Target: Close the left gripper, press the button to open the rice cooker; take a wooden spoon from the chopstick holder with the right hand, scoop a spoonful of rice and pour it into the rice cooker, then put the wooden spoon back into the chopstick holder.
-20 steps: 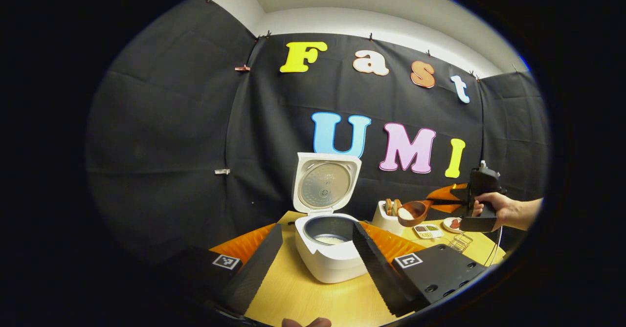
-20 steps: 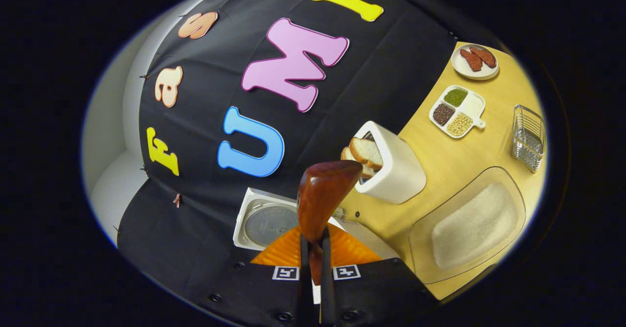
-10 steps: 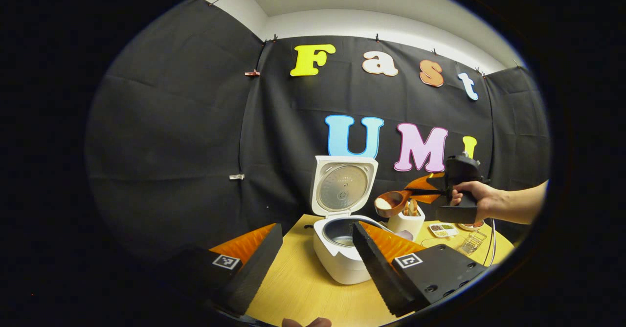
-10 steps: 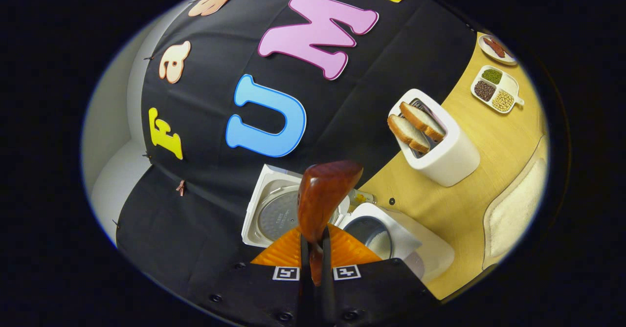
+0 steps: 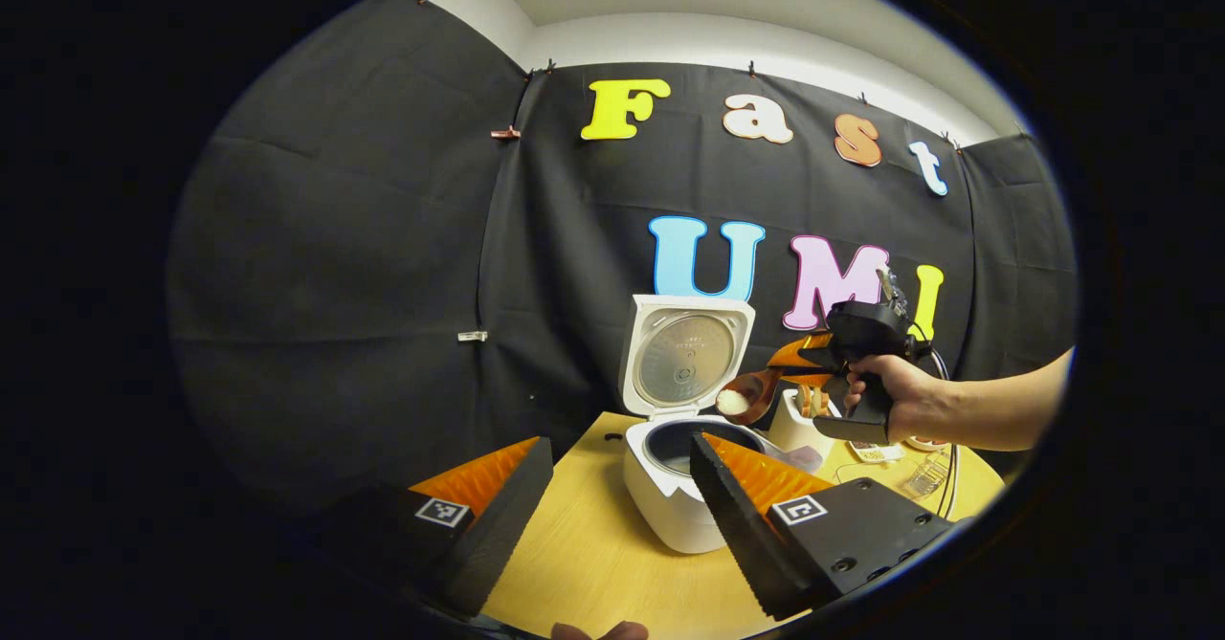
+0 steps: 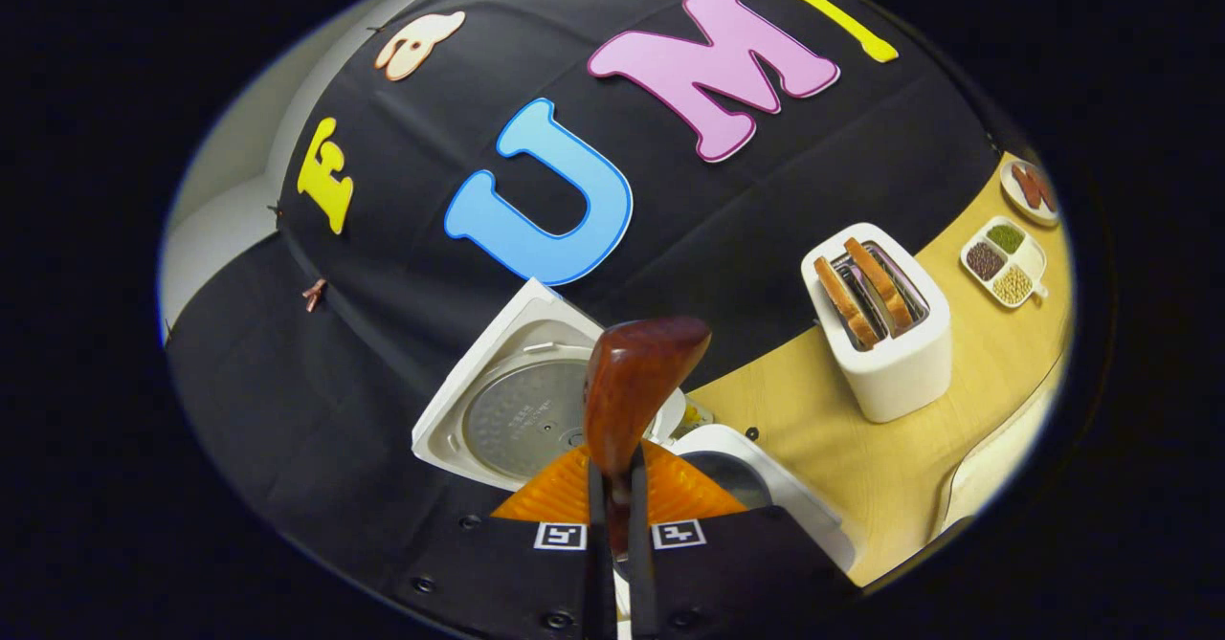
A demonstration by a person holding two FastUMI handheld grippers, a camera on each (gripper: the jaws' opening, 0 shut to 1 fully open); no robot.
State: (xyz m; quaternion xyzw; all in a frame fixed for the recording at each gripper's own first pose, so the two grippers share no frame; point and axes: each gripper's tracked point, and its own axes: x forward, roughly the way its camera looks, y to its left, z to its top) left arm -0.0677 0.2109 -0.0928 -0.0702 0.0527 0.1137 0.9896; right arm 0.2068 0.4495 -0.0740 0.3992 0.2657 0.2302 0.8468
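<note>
Left gripper [image 5: 612, 516]: fingers spread wide, holding nothing, at the bottom of the left gripper view, framing the rice cooker [image 5: 675, 496].
Right gripper [image 6: 612, 535]: fingers clamped nearly together on the handle of the wooden spoon [image 6: 632, 391]; a hand [image 5: 900, 391] holds it at centre right of the left gripper view.
Wooden spoon: bowl tilted, carrying white rice [image 5: 732, 401], above the cooker's open pot.
Rice cooker: lid [image 5: 684, 353] upright, open; stands on the table [image 5: 584, 563].
Toaster [image 6: 890, 334]: right of the cooker, two bread slices in its slots.
Divided dish [image 6: 1005, 262]: far right, holding grains.
</note>
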